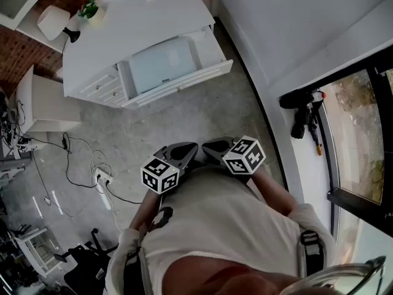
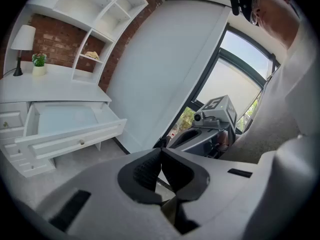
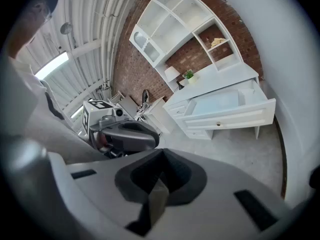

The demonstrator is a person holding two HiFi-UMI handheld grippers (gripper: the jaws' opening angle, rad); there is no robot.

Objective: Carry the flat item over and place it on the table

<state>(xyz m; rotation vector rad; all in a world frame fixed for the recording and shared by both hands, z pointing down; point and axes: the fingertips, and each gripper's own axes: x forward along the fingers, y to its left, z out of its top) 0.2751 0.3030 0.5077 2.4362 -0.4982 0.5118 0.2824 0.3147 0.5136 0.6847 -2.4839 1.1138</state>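
The desk point(image 1: 141, 23) is cut off by the head view's top edge. We cannot identify the 1 small object point(image 2: 91, 55) on the shelf point(image 2: 93, 60), nor the pale contents of the open drawer point(image 1: 184, 78).

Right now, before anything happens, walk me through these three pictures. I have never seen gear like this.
There is no robot here. A person holds a hand tool with two jaws in each hand: the left gripper and the right gripper. The cubes with square markers are part of the tools. The head view comes from a camera on the person's head, looking steeply down. The two gripper views come from cameras riding on each tool, looking along its jaws. Both pairs of jaws are shut and hold nothing. Ahead stands a white desk with a drawer pulled open. On the desk top are a lamp and a small plant.
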